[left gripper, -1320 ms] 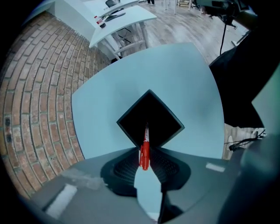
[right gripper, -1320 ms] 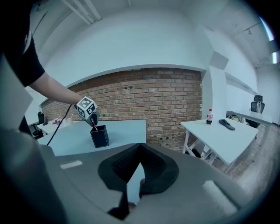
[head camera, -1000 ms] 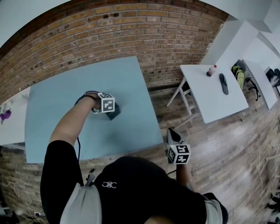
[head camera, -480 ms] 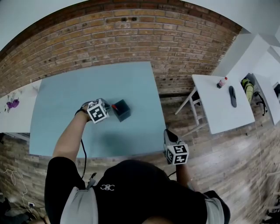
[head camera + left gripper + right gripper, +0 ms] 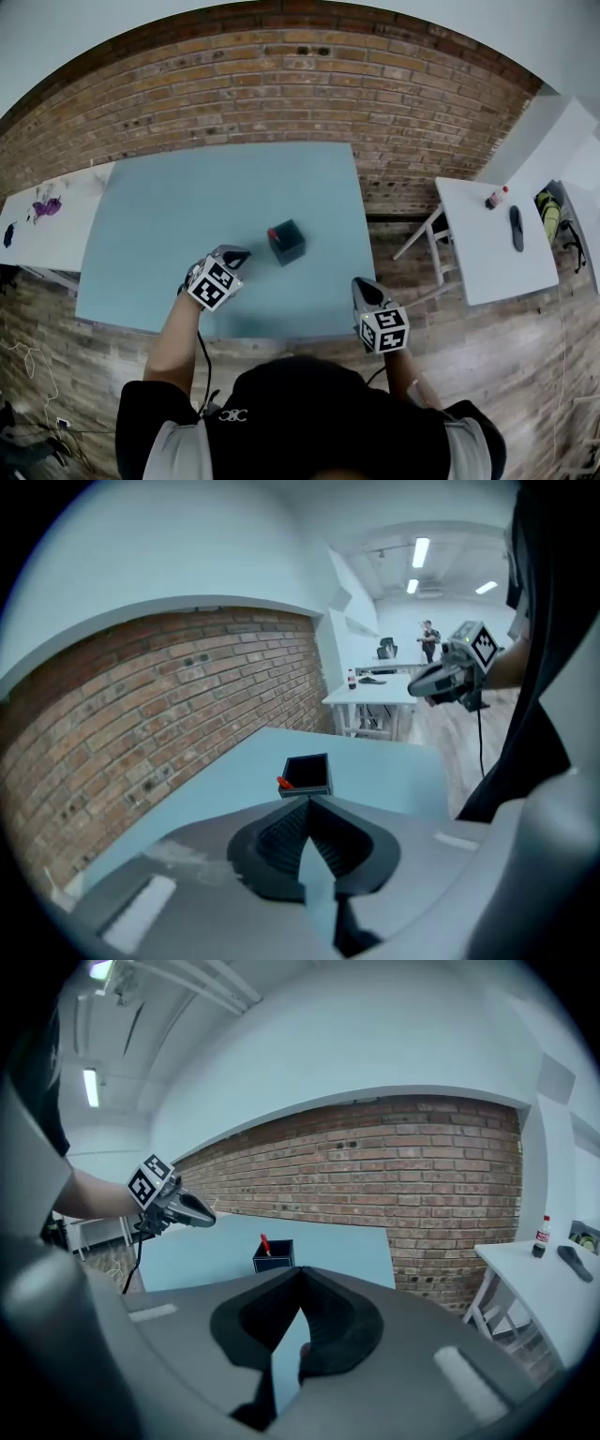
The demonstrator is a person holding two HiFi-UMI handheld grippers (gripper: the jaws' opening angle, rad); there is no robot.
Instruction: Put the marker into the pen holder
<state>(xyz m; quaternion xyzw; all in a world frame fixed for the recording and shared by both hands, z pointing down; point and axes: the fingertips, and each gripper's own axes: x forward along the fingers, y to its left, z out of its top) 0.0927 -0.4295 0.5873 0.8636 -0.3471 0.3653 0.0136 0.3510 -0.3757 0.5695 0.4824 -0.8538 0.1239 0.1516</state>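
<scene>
The head view alone shows the whole layout from above. A pale blue rectangular table (image 5: 178, 206) stands against a red brick wall (image 5: 281, 84). The left gripper (image 5: 240, 253) hangs over the table's near edge, with its jaws pressed together and nothing between them. Just to its right and a little farther off stands the small dark square pen holder (image 5: 289, 244). The red marker (image 5: 273, 232) is in it, against its left rim.

The right gripper (image 5: 361, 284) is off the table's near right corner, over the wooden floor. Its jaws meet at the tips, and it too is empty. Far right is a white side table (image 5: 487, 258) with a red-capped bottle (image 5: 496, 198).

The left gripper view looks down into the holder's open top, where only the marker's red end shows at the left wall. The right gripper view, lower and more level, shows the marker rising above the rim and leaning a little to the left.

A second ago the left gripper was at the holder. It has since drawn back toward the person, and its jaws have just been closing on nothing. The right gripper has kept to the near right corner.
</scene>
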